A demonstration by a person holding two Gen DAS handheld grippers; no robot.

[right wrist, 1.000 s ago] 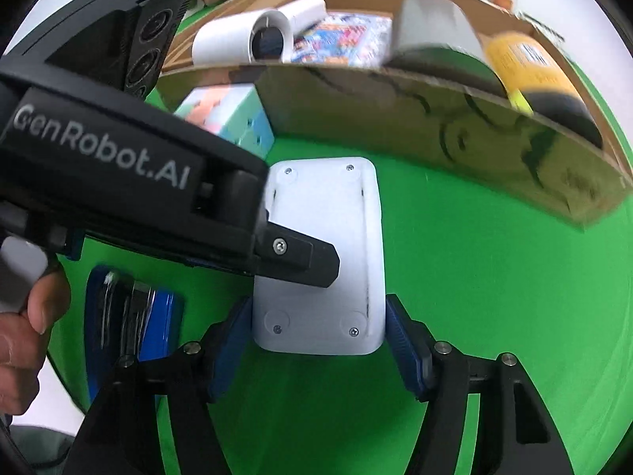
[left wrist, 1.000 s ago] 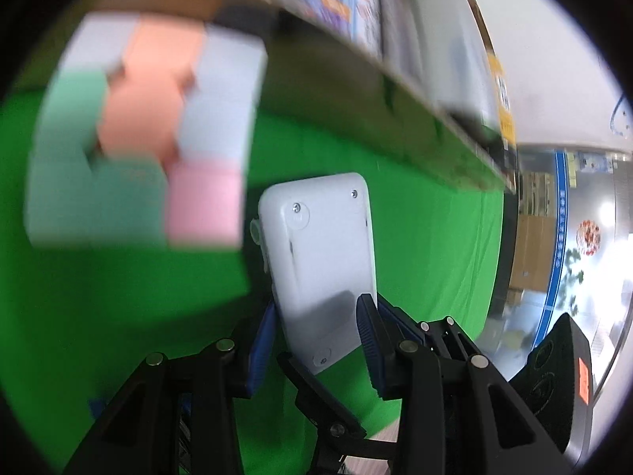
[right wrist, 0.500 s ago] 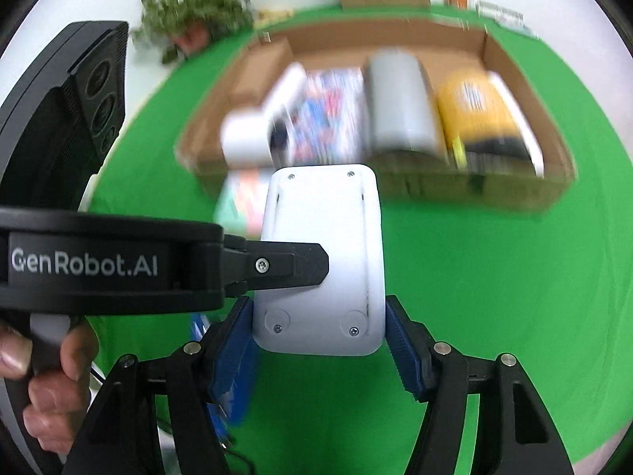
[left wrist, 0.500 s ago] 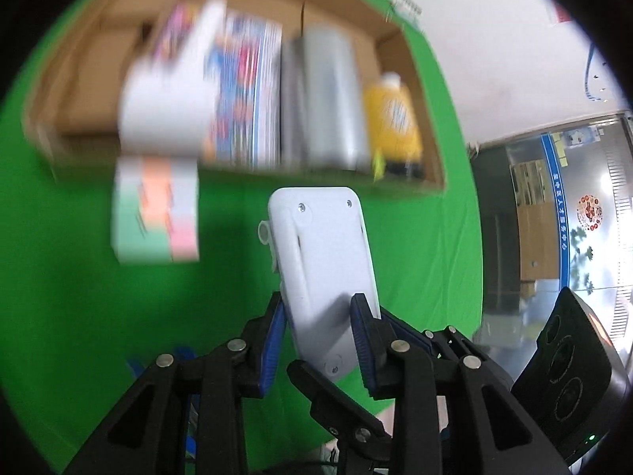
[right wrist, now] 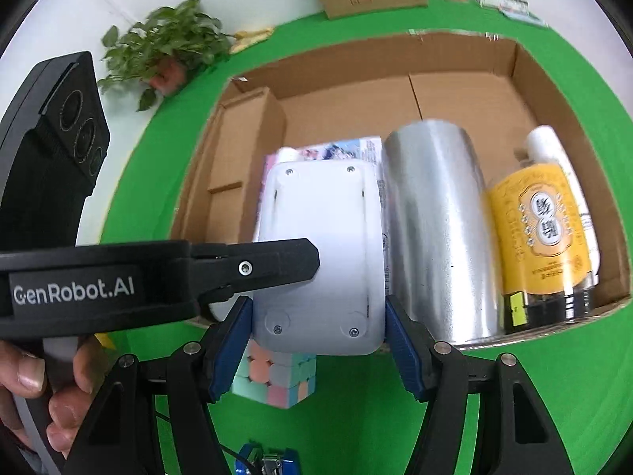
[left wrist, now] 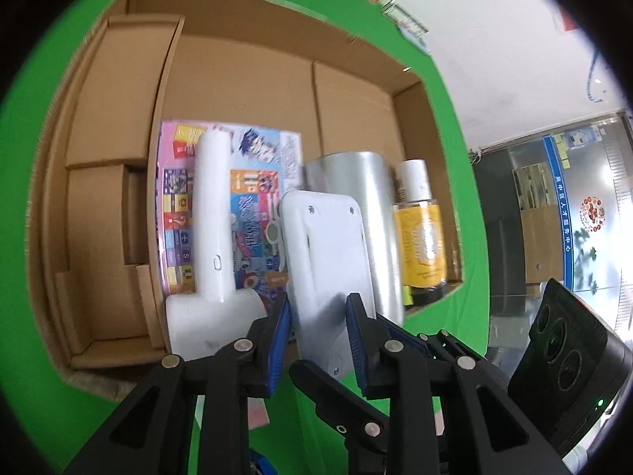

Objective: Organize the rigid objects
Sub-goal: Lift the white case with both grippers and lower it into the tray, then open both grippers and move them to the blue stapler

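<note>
Both grippers hold a white plastic device [left wrist: 328,253], back side up with screws showing, above the near side of an open cardboard box [left wrist: 245,79]. My left gripper [left wrist: 318,324] has its blue pads on the device's two faces at its near end, and its jaws are closing on it. In the right wrist view my right gripper [right wrist: 316,340] is shut across the width of the device [right wrist: 328,206]. The left gripper's finger [right wrist: 277,261] crosses that view from the left. A pastel cube [right wrist: 277,376] lies on the green cloth below the device.
The box [right wrist: 348,91] holds a white handled tool [left wrist: 213,213], a colourful booklet [left wrist: 257,182], a silver cylinder [right wrist: 435,229] and a yellow-labelled bottle [right wrist: 542,229]. A blue stapler [right wrist: 265,463] lies near the front edge. A potted plant [right wrist: 166,47] stands far left.
Both grippers have lifted the white device and carried it towards the box, so its inside now shows from above. The pastel cube has dropped below the device in the right wrist view.
</note>
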